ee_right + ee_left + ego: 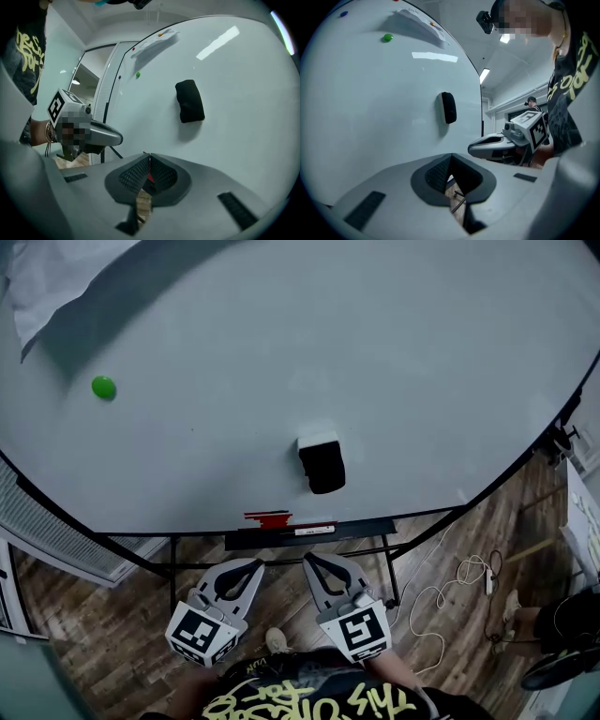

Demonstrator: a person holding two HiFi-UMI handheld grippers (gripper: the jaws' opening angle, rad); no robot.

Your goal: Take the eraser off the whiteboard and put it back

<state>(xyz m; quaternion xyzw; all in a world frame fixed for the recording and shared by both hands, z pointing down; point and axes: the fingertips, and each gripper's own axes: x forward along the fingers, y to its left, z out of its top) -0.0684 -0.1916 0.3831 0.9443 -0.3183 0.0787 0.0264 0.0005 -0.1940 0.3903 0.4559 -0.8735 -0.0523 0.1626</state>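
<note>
One blocky eraser [321, 465] (matte black) on glossy whiteboard [281, 352].

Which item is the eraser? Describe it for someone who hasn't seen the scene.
Start from the big whiteboard filling the head view. Low on it, right of centre, above the marker tray, sits the eraser. It's a black block with a white top; the green magnet far left is small and round.
</note>
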